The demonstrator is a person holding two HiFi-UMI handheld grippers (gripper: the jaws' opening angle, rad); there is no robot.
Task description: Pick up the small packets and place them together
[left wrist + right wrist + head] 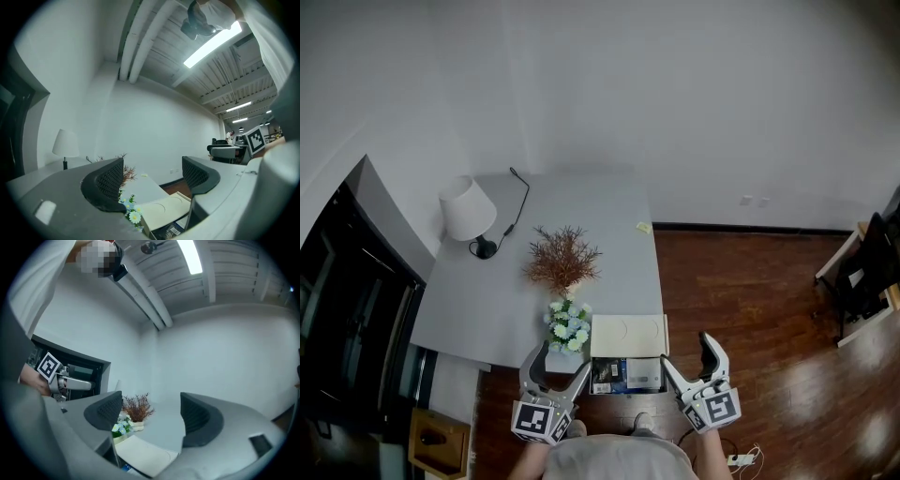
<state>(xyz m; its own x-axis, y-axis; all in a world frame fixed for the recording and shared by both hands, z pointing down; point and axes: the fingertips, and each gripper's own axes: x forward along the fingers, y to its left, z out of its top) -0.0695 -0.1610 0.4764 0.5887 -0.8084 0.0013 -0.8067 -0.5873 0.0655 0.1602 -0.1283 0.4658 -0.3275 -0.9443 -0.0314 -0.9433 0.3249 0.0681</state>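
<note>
Diffuse overhead light, bright and even. Head view: the grey counter [478, 309] carries only soft shadows; the wooden floor [769, 309] shows pale sheen; the left margin falls dark. Both gripper views: strong fisheye bending and black vignetted corners; the ceiling strip light [213, 43] burns out white. The left claw [152, 178] and right claw [150, 408] look soft.

Left gripper [555, 364] and right gripper [689, 354], flanking the box [628, 336]: grey bodies, black textured pads [110, 180], white black-marked cubes [714, 409]; grey top [619, 459] below it.
</note>
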